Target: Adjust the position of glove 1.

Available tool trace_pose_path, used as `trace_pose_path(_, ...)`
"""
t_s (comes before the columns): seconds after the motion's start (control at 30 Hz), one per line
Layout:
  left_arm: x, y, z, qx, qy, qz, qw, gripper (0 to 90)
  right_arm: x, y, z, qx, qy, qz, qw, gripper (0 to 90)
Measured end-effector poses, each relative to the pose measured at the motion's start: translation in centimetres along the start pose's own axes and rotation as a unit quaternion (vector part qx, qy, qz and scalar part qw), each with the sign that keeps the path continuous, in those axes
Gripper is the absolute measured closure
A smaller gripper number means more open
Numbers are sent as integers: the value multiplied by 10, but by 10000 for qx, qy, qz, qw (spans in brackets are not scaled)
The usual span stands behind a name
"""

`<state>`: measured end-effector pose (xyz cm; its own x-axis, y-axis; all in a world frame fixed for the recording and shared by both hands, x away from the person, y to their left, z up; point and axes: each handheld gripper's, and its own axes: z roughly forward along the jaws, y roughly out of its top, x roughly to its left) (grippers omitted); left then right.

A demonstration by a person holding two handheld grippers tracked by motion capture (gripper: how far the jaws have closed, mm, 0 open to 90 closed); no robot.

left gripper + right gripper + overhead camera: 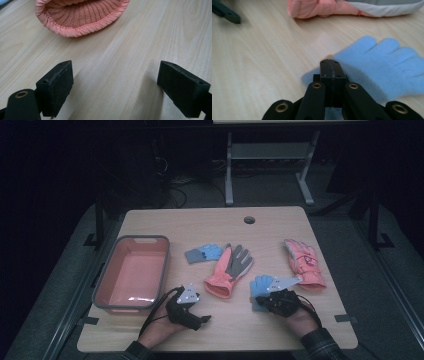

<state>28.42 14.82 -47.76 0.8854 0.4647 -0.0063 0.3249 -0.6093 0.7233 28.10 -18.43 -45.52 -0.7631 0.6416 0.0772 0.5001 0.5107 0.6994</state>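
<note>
Blue glove (384,67) under right hand-held gripper (331,65); table edge near.

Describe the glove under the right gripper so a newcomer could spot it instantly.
Start at the pink bin on the table's left, then cross past the pink-and-grey glove toward the near right. The blue glove lies flat there under the right gripper. It is plain light blue, without the grey cuff of the other blue glove.
</note>
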Motion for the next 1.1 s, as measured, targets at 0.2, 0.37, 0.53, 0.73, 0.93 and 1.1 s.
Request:
trace_pose_path(0.2,0,0,0,-19,3,-19,10000,126,-22,-1,-16,-222,-421,60,9988,900)
trace_pose_path(0.37,0,0,0,-17,2,-23,10000,127,-41,-4,-12,-169,-461,158,9987,900)
trace_pose_path(0.53,0,0,0,20,-10,-5,10000,126,-42,-2,-2,-25,-371,128,9992,900)
trace_pose_path(0.73,0,0,0,20,-9,0,10000,126,-33,-1,6,198,-187,3,9996,900)
trace_pose_path(0.93,0,0,0,10,-7,10,10000,126,-21,0,8,257,17,-145,9996,900)
trace_pose_path(1.1,0,0,0,13,-8,14,10000,126,-10,3,12,307,194,-276,9990,900)
